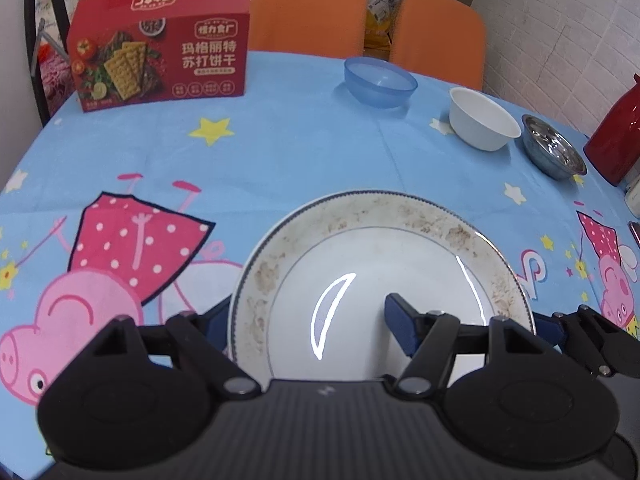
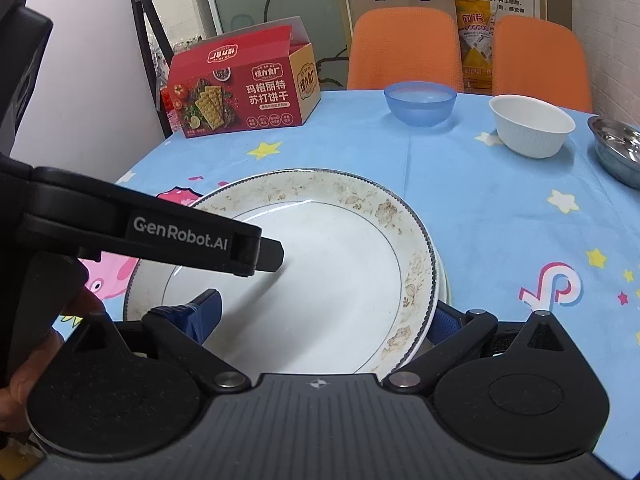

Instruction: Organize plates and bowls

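A white plate (image 1: 380, 264) (image 2: 320, 264) with a brown floral rim lies on the blue cartoon tablecloth (image 1: 300, 152), close in front of both cameras. A second plate's edge (image 2: 443, 280) shows just beneath it. My left gripper (image 1: 308, 316) straddles the plate's left rim, with one finger outside it and the other finger (image 2: 268, 254) over the well, casting a shadow there. My right gripper (image 2: 326, 308) straddles the right rim in the same way, with its outer finger (image 1: 550, 330) beside the edge. Both sets of jaws stand wide apart. A blue bowl (image 1: 380, 82), a white bowl (image 1: 482, 124) and a steel bowl (image 1: 554, 152) stand at the far right.
A red cracker box (image 1: 160, 52) (image 2: 240, 92) stands open at the far left of the table. A red jug (image 1: 618, 136) stands at the right edge. Two orange chairs (image 1: 308, 8) (image 2: 404, 48) are behind the table. A hand holds the left gripper at the left of the right wrist view.
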A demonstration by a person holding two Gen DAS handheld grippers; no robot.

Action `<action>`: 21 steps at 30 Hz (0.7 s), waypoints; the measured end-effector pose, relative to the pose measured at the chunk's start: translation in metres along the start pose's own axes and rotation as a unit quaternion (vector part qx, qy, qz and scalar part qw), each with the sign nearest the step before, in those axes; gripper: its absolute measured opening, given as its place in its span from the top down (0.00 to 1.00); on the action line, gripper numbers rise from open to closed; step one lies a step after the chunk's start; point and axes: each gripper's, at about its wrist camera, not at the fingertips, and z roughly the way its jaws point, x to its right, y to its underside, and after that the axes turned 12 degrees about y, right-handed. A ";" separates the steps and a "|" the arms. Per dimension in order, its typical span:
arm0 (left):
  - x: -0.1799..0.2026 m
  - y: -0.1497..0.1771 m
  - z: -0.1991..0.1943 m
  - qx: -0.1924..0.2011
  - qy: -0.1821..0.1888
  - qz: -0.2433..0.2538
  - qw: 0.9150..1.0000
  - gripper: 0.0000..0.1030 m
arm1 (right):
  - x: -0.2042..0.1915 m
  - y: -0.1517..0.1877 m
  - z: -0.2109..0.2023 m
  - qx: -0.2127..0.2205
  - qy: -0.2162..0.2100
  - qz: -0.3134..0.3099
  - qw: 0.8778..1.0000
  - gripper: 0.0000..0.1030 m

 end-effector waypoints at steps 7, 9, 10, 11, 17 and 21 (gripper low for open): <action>-0.010 0.004 0.007 -0.003 0.026 -0.017 1.000 0.33 | 0.005 -0.003 -0.001 0.006 -0.005 0.002 1.000 0.13; -0.011 0.002 0.004 0.007 0.029 -0.021 0.999 0.33 | 0.008 -0.003 -0.003 0.011 -0.007 0.007 1.000 0.13; -0.010 0.001 0.001 0.013 0.028 -0.015 0.999 0.33 | 0.010 -0.003 -0.005 0.016 -0.004 0.012 1.000 0.14; -0.007 -0.001 -0.001 0.020 0.026 -0.006 0.999 0.33 | 0.011 -0.003 -0.005 0.020 -0.003 0.013 1.000 0.14; 0.012 -0.011 -0.016 0.052 0.015 0.037 0.998 0.32 | 0.010 -0.006 -0.005 0.012 -0.006 -0.009 1.000 0.13; 0.020 -0.014 -0.018 0.057 0.016 0.044 0.997 0.32 | 0.021 -0.004 -0.016 0.027 0.007 -0.003 1.000 0.14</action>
